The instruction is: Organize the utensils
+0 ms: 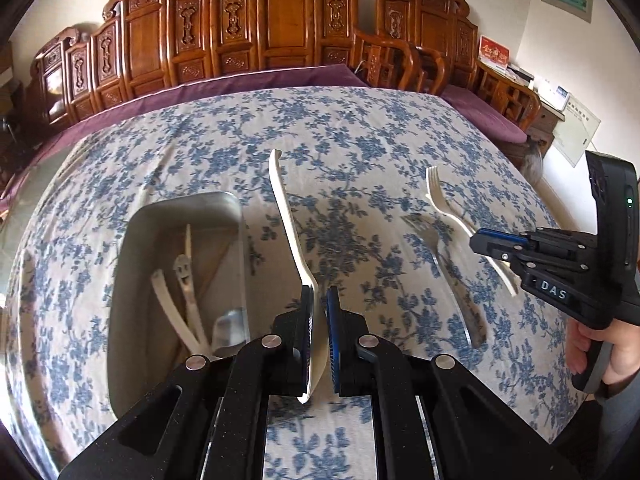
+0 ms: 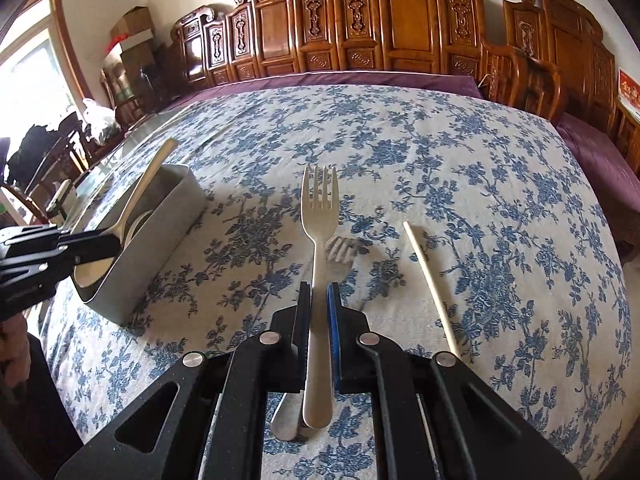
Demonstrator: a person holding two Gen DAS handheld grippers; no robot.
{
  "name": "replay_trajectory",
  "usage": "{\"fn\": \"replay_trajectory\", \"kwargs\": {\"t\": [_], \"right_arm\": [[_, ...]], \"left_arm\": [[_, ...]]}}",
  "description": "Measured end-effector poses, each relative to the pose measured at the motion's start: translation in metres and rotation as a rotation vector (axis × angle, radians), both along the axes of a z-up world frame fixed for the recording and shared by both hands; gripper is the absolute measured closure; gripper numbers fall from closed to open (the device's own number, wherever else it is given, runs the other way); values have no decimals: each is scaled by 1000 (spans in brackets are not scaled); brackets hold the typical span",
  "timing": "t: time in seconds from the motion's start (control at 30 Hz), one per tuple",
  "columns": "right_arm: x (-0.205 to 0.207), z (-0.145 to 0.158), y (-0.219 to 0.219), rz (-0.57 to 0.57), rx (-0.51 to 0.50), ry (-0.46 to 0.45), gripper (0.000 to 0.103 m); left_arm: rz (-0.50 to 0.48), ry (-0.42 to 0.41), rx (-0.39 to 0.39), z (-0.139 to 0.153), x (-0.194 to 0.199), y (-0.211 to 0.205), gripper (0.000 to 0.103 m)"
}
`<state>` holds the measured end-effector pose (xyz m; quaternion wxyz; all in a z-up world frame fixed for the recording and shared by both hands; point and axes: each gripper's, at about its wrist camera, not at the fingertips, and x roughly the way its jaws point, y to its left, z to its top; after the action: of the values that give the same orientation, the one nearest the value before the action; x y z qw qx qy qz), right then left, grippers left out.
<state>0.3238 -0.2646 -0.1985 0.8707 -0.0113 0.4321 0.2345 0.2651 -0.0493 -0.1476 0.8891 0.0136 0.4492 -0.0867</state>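
My left gripper is shut on a cream spoon, held by its bowl with the handle pointing away, just right of the grey metal tray. The tray holds several white utensils. In the right wrist view the left gripper holds the spoon above the tray. My right gripper is shut on a cream plastic fork, lifted above the cloth. It shows in the left wrist view with the fork. A metal fork lies on the cloth.
The table carries a blue floral cloth. A cream stick-like utensil lies right of my right gripper. The metal fork lies under the held fork. Carved wooden chairs line the far side.
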Motion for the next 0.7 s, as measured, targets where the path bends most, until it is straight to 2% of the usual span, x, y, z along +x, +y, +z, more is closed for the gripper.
{"fn": "replay_trajectory", "kwargs": {"t": [0.47, 0.7], "right_arm": [[-12, 0, 31, 57, -20, -13, 93], [-15, 0, 42, 77, -29, -20, 93]], "left_arm": [[27, 24, 32, -11, 6, 49, 97], [43, 43, 19, -21, 8, 68, 97]]}}
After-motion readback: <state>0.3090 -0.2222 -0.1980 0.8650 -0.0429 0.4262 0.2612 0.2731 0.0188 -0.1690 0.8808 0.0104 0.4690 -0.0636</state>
